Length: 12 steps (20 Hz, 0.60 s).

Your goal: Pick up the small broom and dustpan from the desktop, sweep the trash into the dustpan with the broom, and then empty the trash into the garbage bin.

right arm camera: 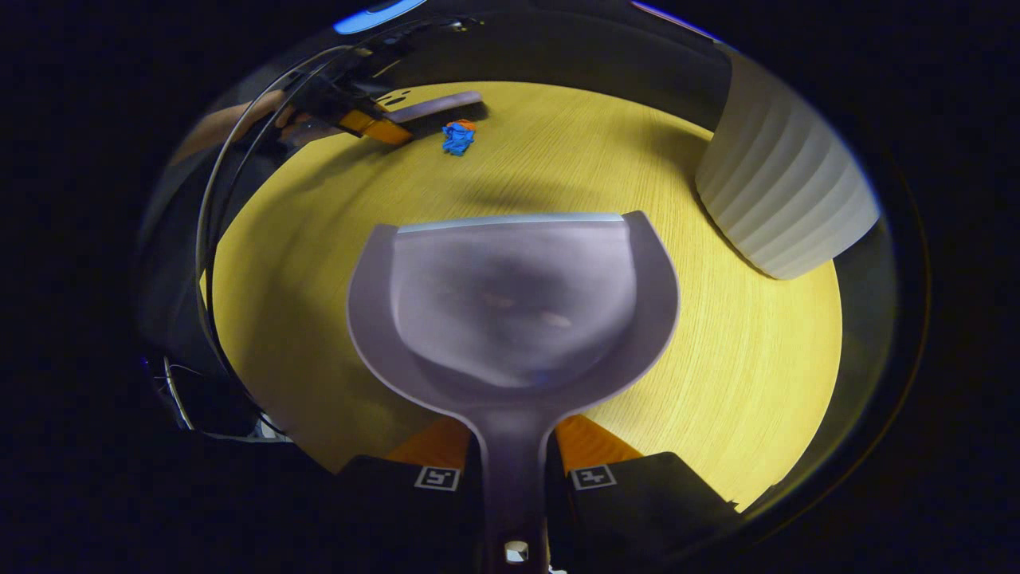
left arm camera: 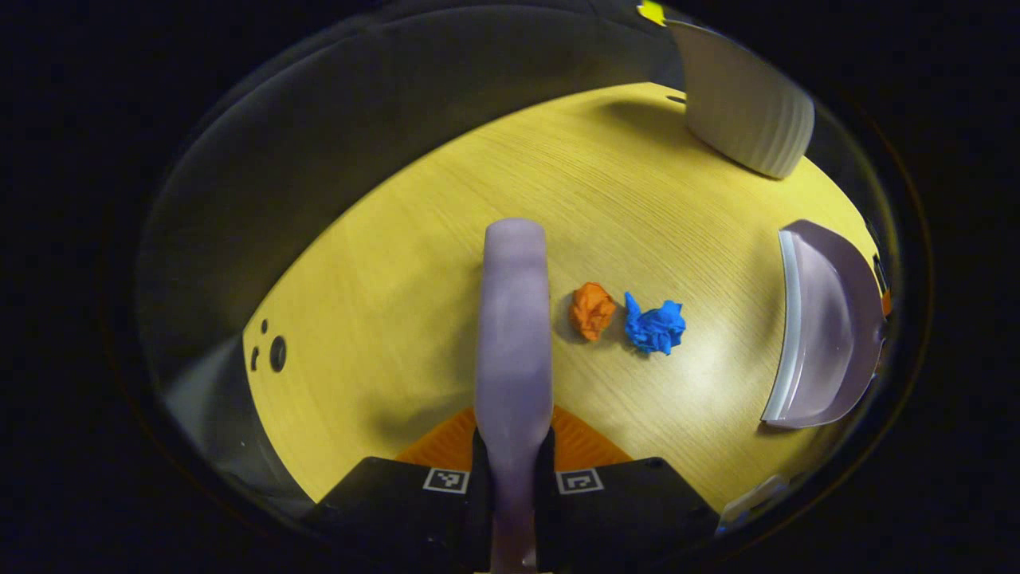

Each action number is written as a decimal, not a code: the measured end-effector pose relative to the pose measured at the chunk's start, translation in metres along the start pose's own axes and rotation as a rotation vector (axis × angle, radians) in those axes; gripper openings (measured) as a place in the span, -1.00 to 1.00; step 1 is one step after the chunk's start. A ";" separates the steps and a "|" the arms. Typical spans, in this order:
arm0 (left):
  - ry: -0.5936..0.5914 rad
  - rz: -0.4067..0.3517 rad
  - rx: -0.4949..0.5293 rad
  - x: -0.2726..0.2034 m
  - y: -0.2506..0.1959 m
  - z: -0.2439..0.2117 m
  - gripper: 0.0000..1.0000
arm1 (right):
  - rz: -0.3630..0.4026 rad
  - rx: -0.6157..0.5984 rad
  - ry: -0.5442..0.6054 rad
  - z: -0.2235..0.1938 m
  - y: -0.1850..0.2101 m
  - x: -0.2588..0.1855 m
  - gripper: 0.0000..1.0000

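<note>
In the left gripper view my left gripper (left arm camera: 512,470) is shut on the handle of the small lilac broom (left arm camera: 514,319), which points away over the wooden desktop (left arm camera: 446,239). Just right of the broom lie an orange paper ball (left arm camera: 591,310) and a blue paper ball (left arm camera: 655,327). The lilac dustpan (left arm camera: 821,327) hovers at the far right, its mouth toward the balls. In the right gripper view my right gripper (right arm camera: 514,478) is shut on the handle of the dustpan (right arm camera: 514,303), held over the desk. Far off, the broom (right arm camera: 442,104) and blue ball (right arm camera: 458,138) appear.
A white ribbed garbage bin (left arm camera: 745,112) stands at the desk's far right corner, also large at the right of the right gripper view (right arm camera: 785,199). Cables (right arm camera: 211,239) and a hand (right arm camera: 239,119) lie at the left there. Small holes (left arm camera: 276,353) mark the desk's left edge.
</note>
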State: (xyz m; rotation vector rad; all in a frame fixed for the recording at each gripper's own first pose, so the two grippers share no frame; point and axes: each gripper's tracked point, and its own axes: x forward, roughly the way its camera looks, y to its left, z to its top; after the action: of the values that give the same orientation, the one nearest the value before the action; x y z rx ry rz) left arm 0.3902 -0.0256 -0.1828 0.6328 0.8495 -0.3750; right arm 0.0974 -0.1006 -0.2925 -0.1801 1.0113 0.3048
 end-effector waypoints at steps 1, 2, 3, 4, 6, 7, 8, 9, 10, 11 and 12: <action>-0.001 -0.020 0.027 0.000 -0.003 0.005 -0.49 | 0.000 -0.011 0.001 -0.001 0.000 0.000 -0.29; 0.001 -0.048 0.053 -0.001 -0.007 0.008 -0.53 | 0.002 -0.022 0.001 -0.001 0.000 -0.001 -0.25; 0.002 -0.078 0.079 -0.001 -0.013 0.011 -0.49 | 0.005 -0.029 0.003 -0.001 0.000 -0.002 -0.20; 0.009 -0.112 0.102 -0.003 -0.020 0.012 -0.49 | 0.008 -0.037 0.004 -0.002 0.000 -0.002 -0.39; 0.033 -0.170 0.135 -0.003 -0.038 0.008 -0.49 | 0.010 -0.051 0.006 -0.002 0.001 -0.001 -0.39; 0.040 -0.200 0.141 -0.005 -0.050 0.005 -0.49 | 0.010 -0.057 0.006 -0.002 0.001 -0.002 -0.39; 0.047 -0.232 0.142 -0.010 -0.061 0.004 -0.54 | 0.009 -0.062 0.007 -0.001 0.000 -0.003 -0.29; 0.056 -0.258 0.137 -0.013 -0.073 0.001 -0.54 | 0.008 -0.067 0.007 -0.004 0.001 -0.002 -0.29; 0.067 -0.283 0.128 -0.018 -0.084 -0.003 -0.50 | 0.006 -0.072 0.006 -0.004 0.001 -0.002 -0.29; 0.081 -0.309 0.119 -0.023 -0.097 -0.006 -0.49 | 0.005 -0.077 0.006 -0.004 0.000 -0.002 -0.29; 0.094 -0.329 0.116 -0.026 -0.107 -0.009 -0.49 | 0.004 -0.079 0.006 -0.005 0.000 -0.001 -0.29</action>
State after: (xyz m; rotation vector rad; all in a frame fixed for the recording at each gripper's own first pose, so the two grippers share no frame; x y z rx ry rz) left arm 0.3110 -0.0988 -0.2062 0.6214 1.0302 -0.7002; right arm 0.0930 -0.1019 -0.2940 -0.2510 1.0061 0.3481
